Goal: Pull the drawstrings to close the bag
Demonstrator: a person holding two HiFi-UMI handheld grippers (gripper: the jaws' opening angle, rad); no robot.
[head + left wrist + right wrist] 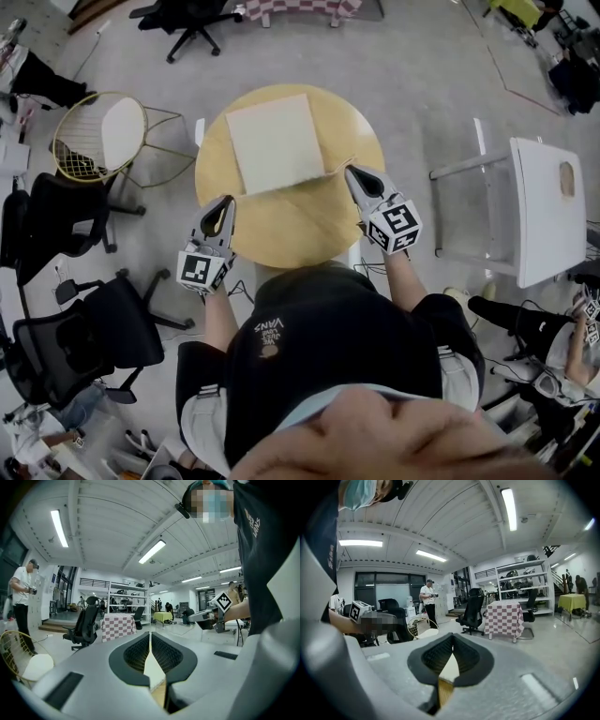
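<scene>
Cream cloth bag (277,141) lies flat and square on a round wooden table (281,234), ahead of both grippers and between the lines they point along. I hold the left gripper (228,202) short of the bag's near left corner, over the table's edge. Its jaws are pressed together with nothing in them, and only a sliver of cloth and wood shows past the tips. The right gripper (351,172) is just beside the bag's near right corner, its jaws likewise closed and empty. The bag looks light, soft and limp, so I expect it to slide or bunch on the smooth wood rather than resist a pull. The drawstrings are too thin for me to make out with any certainty. A faint line near the right jaws' tips may be one of them. I judge the hold belongs on the cords themselves, one in each gripper near where they leave the mouth, pulled apart and not upward, which would lift the bag. Beyond the left gripper stands a wire chair (98,136), and beyond the right gripper a white side table (548,206).
</scene>
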